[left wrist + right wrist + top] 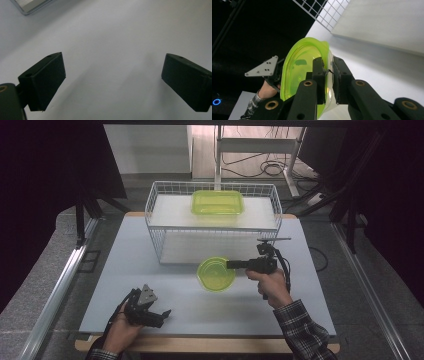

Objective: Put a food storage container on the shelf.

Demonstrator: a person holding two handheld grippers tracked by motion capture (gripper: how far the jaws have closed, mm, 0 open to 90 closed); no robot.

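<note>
1. The right gripper (231, 265) points left across the bench (150, 285), with the person's hand wrapped round its handle.
2. Its jaws are pinched nearly together on the rim of a round green bowl (216, 274).
3. In the right gripper view the bowl (304, 72) stands on edge between the two black jaws, one jaw inside the rim and one outside, and the pads press on the thin wall.
4. In the high view the bowl sits at the middle of the bench, just in front of the wire rack (165, 210); I cannot tell whether its underside touches the surface.
5. The left gripper (160, 316) rests low at the near left of the bench, well apart from the bowl.
6. Its jaws stand wide apart with nothing between them; in the left gripper view only bare bench (112, 50) shows in the gap.
7. The grey three-cornered plate on top of the left gripper also shows far off in the right gripper view (263, 67), beyond the bowl.
8. The rack is white wire, stands at the far middle of the bench and has two flat shelves.
9. A green rectangular tub (217, 202) lies on the upper shelf, near its middle.
10. The lower shelf (200, 247) is just behind the bowl.
</note>
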